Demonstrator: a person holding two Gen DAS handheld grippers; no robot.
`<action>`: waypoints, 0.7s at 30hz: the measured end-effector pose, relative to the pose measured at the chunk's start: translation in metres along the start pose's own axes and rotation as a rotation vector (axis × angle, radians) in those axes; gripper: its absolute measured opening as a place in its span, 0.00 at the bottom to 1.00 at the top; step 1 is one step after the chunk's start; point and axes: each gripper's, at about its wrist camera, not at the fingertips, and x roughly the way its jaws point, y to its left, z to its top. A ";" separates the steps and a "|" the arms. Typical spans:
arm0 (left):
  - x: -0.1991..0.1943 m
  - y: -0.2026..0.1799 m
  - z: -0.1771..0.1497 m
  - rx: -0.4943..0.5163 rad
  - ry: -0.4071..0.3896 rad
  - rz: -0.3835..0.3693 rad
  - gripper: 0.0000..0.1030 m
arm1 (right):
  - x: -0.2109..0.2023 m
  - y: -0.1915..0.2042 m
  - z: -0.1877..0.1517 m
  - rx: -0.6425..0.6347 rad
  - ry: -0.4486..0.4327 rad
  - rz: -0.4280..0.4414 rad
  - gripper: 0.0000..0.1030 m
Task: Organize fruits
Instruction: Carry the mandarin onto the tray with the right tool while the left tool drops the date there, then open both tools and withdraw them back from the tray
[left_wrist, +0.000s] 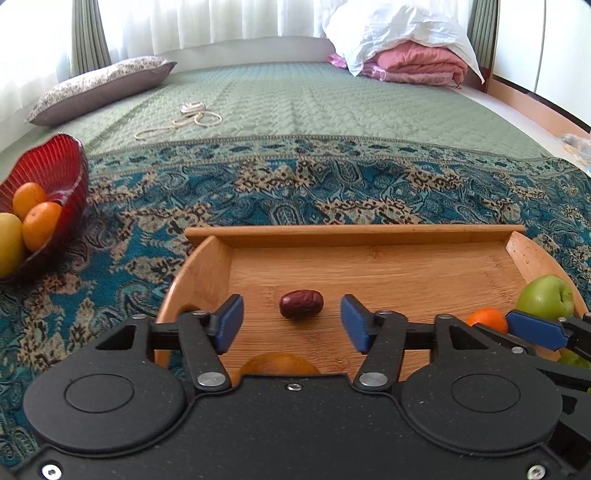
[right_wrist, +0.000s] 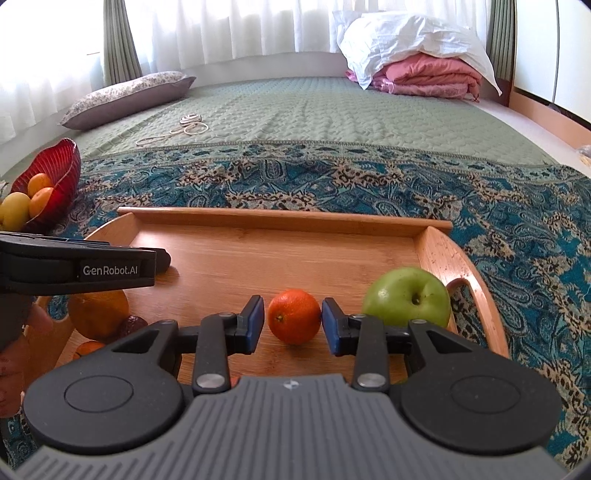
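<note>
A wooden tray (left_wrist: 369, 236) lies on the patterned cloth. A red date (left_wrist: 301, 303) sits in it, between and just beyond my left gripper's (left_wrist: 291, 319) open blue pads. In the right wrist view my right gripper (right_wrist: 293, 324) is open around a small orange (right_wrist: 294, 316); the right pad touches it, the left stands a little apart. A green apple (right_wrist: 408, 297) rests to its right by the tray (right_wrist: 280, 216) wall. A larger orange fruit (right_wrist: 98, 314), another date (right_wrist: 131, 325) and a small orange (right_wrist: 86, 349) lie at the tray's left. A red bowl (left_wrist: 62, 166) holds two oranges and a yellow fruit.
The left gripper's body (right_wrist: 77, 267) crosses the left of the right wrist view. A pillow (left_wrist: 99, 88), a coiled cord (left_wrist: 188, 118) and folded pink and white bedding (left_wrist: 402, 44) lie on the green bed cover beyond.
</note>
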 end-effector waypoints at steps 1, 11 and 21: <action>-0.004 0.001 0.000 0.000 -0.007 0.002 0.61 | -0.003 0.000 0.000 -0.002 -0.007 -0.002 0.51; -0.062 0.012 -0.014 -0.027 -0.136 0.002 0.92 | -0.043 0.002 -0.001 -0.047 -0.106 -0.014 0.75; -0.105 0.022 -0.057 -0.046 -0.197 0.000 0.97 | -0.081 -0.003 -0.019 -0.061 -0.186 -0.006 0.87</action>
